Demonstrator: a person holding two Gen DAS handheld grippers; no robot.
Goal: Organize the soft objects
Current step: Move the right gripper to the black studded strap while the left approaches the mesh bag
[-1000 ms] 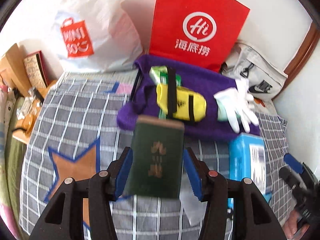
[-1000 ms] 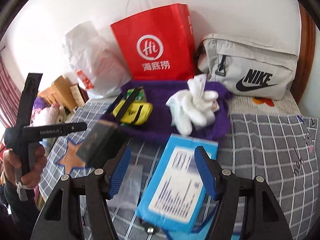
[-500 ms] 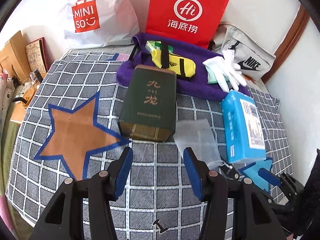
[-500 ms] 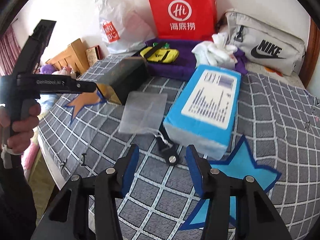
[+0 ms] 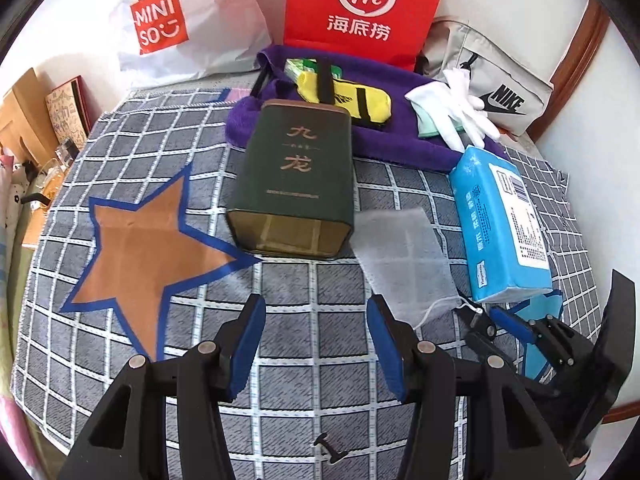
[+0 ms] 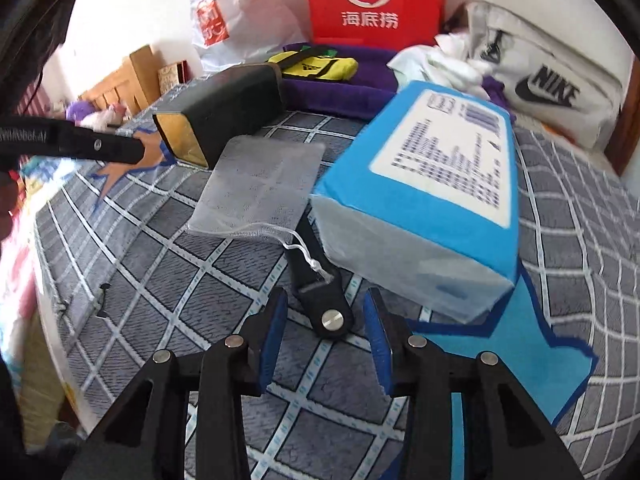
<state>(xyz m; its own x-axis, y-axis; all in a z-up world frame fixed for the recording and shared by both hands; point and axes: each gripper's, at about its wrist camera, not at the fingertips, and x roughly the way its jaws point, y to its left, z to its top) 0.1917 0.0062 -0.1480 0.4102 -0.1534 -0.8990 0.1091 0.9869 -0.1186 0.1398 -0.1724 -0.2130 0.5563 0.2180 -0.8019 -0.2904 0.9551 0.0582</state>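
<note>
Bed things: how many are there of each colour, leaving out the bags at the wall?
Green: 1, tin
Blue: 1, tissue pack
Purple: 1, towel
Yellow: 1, pouch
White: 2, gloves, mesh bag
Black: 1, clip
Total: 7

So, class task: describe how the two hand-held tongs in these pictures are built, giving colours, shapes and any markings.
Both the left tongs and the right tongs are matte black plastic with triangular cut-outs in the arms, round silver rivets at the pivots, and flat blue pads lining the inside of each finger. In the right wrist view, the left tool's black bar carries small white lettering, too blurred to read.
</note>
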